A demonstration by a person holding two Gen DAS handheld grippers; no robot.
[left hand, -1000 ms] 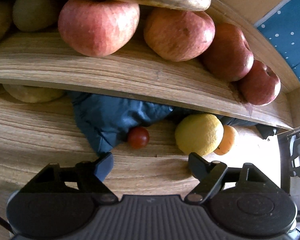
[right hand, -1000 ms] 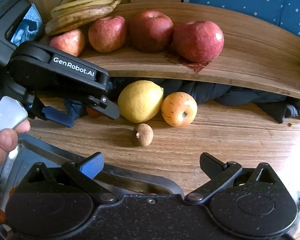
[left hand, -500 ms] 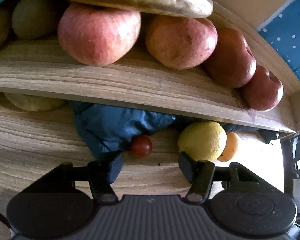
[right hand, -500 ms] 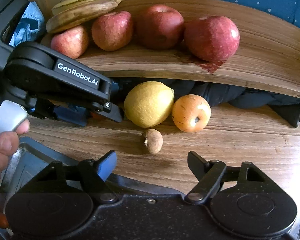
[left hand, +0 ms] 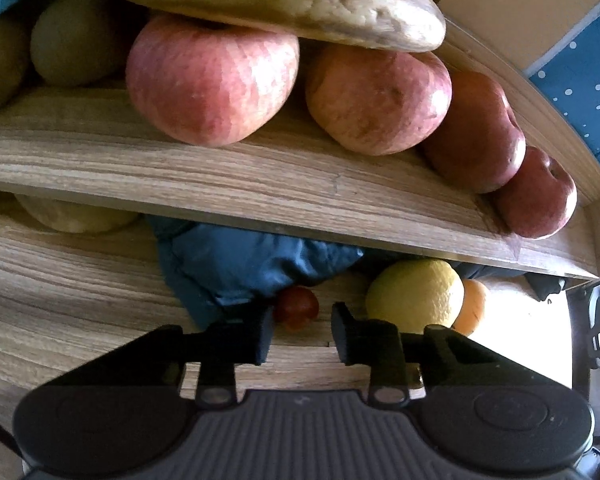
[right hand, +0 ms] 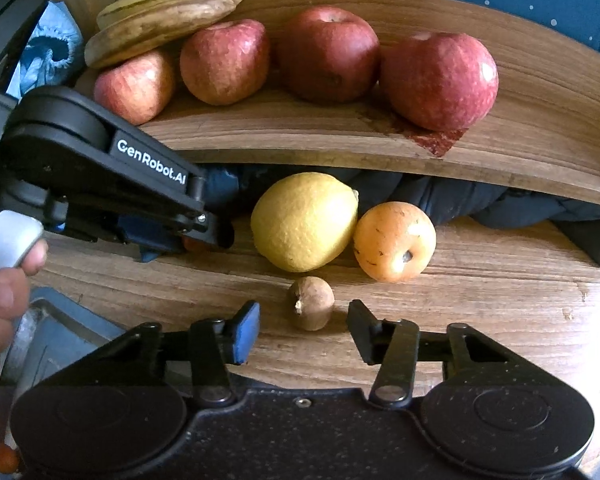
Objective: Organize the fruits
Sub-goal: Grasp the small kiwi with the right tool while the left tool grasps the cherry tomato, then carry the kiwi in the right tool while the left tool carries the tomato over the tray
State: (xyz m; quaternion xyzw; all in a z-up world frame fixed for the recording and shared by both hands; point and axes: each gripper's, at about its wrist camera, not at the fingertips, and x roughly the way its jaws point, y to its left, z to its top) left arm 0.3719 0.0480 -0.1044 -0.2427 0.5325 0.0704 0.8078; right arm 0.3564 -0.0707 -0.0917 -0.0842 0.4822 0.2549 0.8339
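Wooden shelf [right hand: 500, 128] carrying four red apples [right hand: 440, 80] in a row, with bananas [right hand: 164, 20] laid over their left end: like fruit is grouped with like. Loose fruit lies on the wooden tabletop [right hand: 480, 300] below: a lemon [right hand: 304, 222] touching an orange fruit [right hand: 394, 242], a small brown fruit [right hand: 311, 302] just in front of them, and a small red fruit [left hand: 297, 307] beside a dark blue cloth [left hand: 240, 264] tucked under the shelf.

Left gripper [left hand: 300, 332] points steeply down at the red fruit. Its jaws have just been closing and now stand narrow, one either side of the fruit; whether the pads press on it cannot be told. Right gripper [right hand: 303, 330] is angled down likewise, its jaws just been closing too, now half open and straddling the brown fruit without touching it. Each tool thus appears set to lift one small stray piece.

Compared with the earlier views, both pairs of jaws are far narrower, while the fruit lies where it did.
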